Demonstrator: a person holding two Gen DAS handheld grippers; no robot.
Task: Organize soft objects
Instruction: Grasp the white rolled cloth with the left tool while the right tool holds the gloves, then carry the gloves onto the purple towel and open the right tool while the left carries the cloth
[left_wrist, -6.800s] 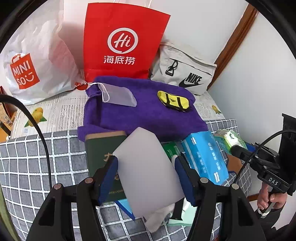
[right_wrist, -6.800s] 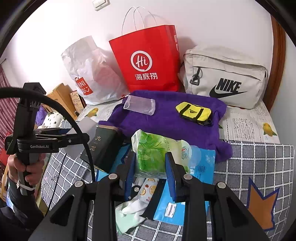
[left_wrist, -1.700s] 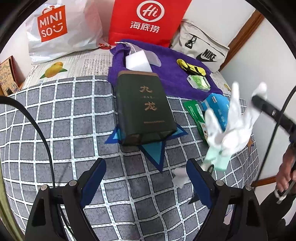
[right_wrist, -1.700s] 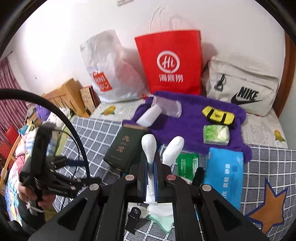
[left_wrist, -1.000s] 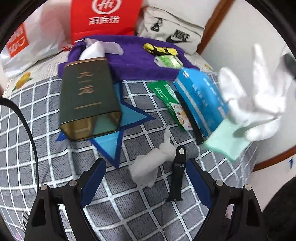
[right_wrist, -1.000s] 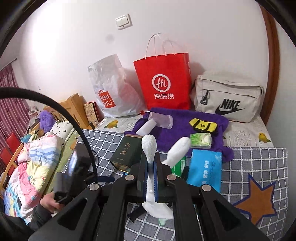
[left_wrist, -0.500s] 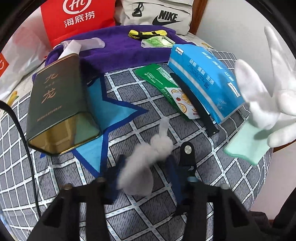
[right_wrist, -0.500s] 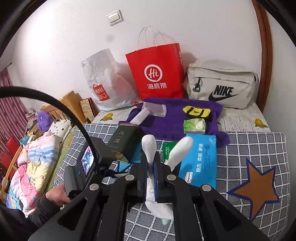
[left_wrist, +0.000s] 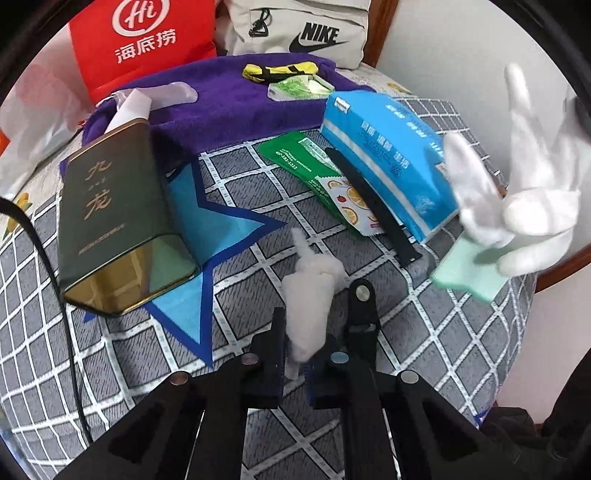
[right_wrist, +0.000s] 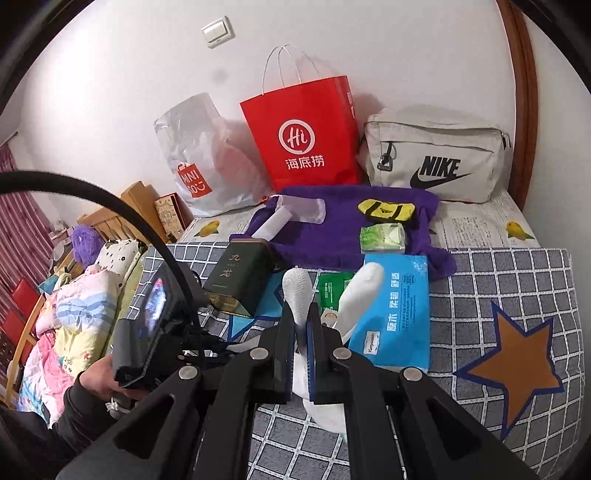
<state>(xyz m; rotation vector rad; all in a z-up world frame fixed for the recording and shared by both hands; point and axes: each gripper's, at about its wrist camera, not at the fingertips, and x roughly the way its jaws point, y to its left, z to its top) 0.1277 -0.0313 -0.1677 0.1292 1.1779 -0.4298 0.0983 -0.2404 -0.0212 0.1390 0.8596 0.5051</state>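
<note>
Wad (left_wrist: 310, 295) of white fluff sits pinched in the left claw (left_wrist: 295, 363), whose jaws have just closed on it, low over the bed (left_wrist: 110, 369). The right claw (right_wrist: 303, 328) is pressed onto a white glove (right_wrist: 297, 291). Beyond them, towel (left_wrist: 229, 107) already carries pouch (left_wrist: 280, 72) and tissues (left_wrist: 299, 86); strap (left_wrist: 373, 206), sachet (left_wrist: 314, 166) and blue pack (left_wrist: 384, 155) seem unsorted. Whether the wad has left the bed I cannot tell; the glove's cuff is hidden.
</note>
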